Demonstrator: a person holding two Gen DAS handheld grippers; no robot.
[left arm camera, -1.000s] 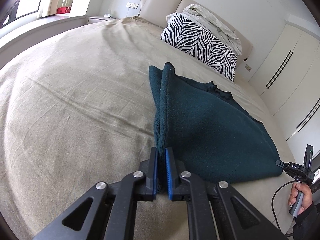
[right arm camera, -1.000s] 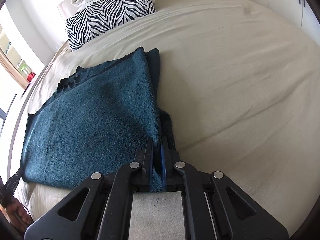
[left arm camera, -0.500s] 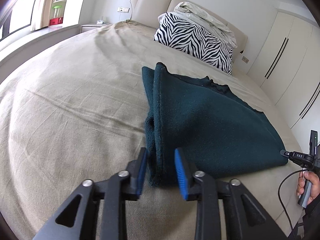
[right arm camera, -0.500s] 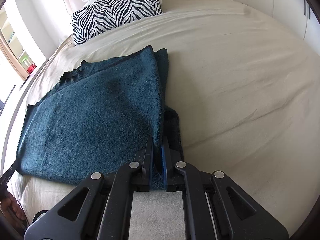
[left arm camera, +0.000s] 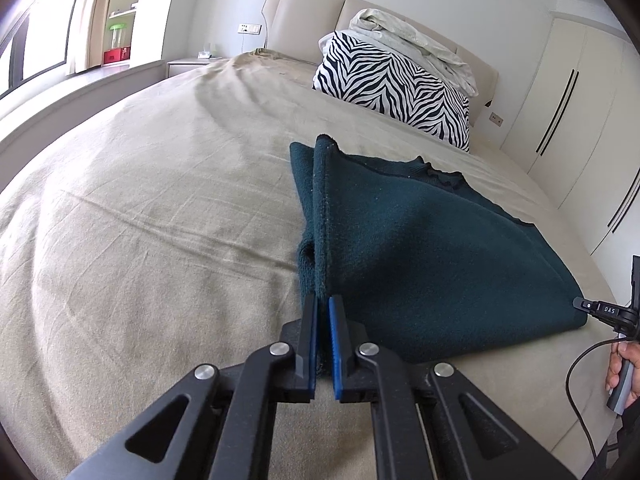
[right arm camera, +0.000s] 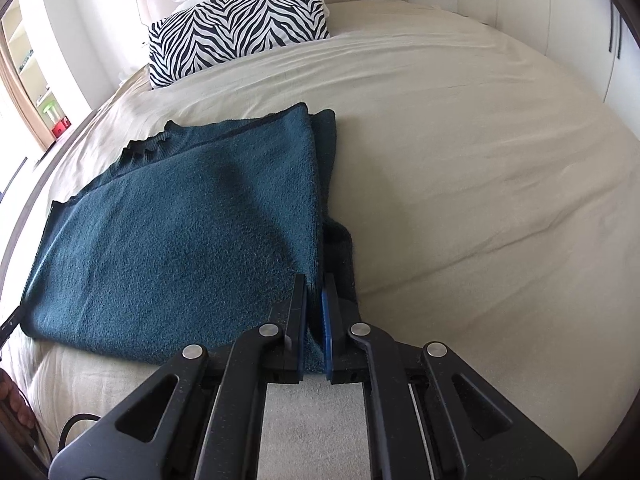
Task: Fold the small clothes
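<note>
Reclamped since half a second ago, when they stood apart, the jaws of the left gripper [left arm camera: 323, 334] are now clenched on the near edge of the teal garment [left arm camera: 420, 248]. That edge is also pinched by the right gripper [right arm camera: 315, 316], its jaws squeezed tight on the doubled layers. The garment is seen spread on the bed [left arm camera: 140, 220], well short of the zebra pillow [left arm camera: 396, 88], its gripped edges raised. A soft, thick, limp knit is suggested; sagging and slipping layers are to be expected, so both thicknesses are best taken together at the corners.
</note>
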